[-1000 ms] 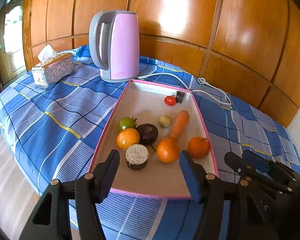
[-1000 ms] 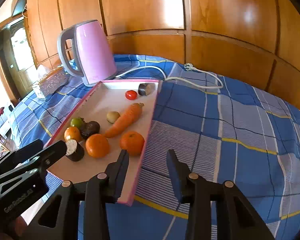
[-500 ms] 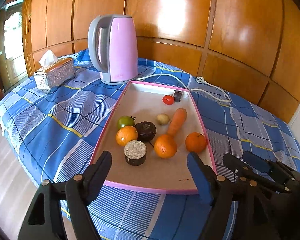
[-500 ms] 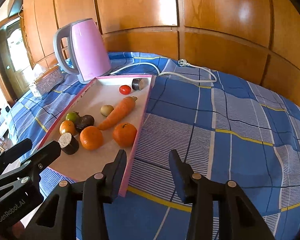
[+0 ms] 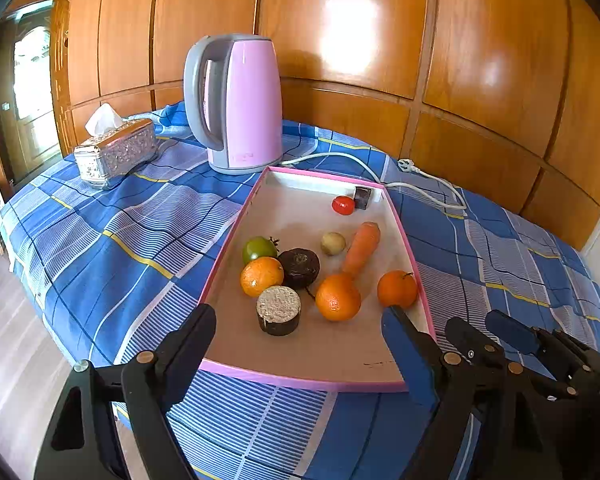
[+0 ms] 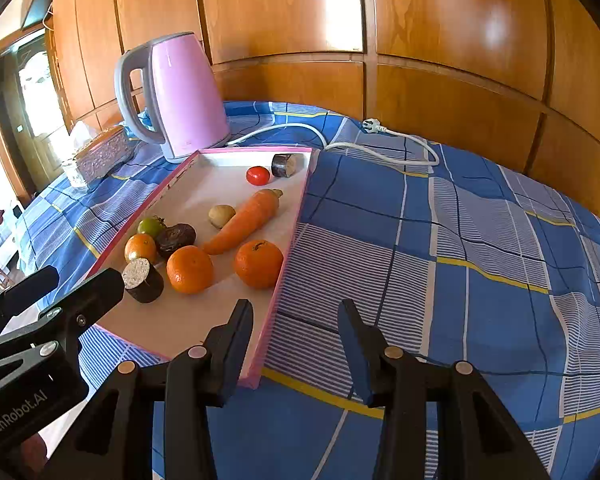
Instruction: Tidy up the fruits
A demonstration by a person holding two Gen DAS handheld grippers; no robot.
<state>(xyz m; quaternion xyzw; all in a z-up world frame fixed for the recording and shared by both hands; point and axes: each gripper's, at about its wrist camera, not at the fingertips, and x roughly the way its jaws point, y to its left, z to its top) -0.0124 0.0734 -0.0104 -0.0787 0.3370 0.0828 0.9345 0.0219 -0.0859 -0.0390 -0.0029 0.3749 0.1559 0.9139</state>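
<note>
A pink-rimmed tray [image 5: 236, 224] [image 6: 292, 240] on the blue checked cloth holds three oranges [image 5: 337, 297] [image 6: 259, 264], a carrot [image 5: 362, 248] [image 6: 246, 221], a green tomato [image 5: 258, 249], a red tomato [image 5: 343, 205] [image 6: 258, 175], a small potato [image 5: 333, 243], a dark beet [image 5: 299, 267] and two dark cut rounds [image 5: 278, 310] [image 6: 143, 280]. My left gripper [image 5: 298, 332] is open and empty above the tray's near end. My right gripper [image 6: 294, 328] is open and empty over the tray's right rim and the cloth.
A pink kettle [image 5: 236, 104] [image 6: 176, 96] stands behind the tray, its white cord and plug [image 6: 374, 125] lying on the cloth. A silver tissue box [image 5: 114, 152] sits far left. Wood panelling [image 5: 480, 80] backs the table. The cloth [image 6: 480, 260] stretches right of the tray.
Both grippers have drawn back and risen a little, so the tray looks farther off. The left jaws have opened wider. The fruits have not moved.
</note>
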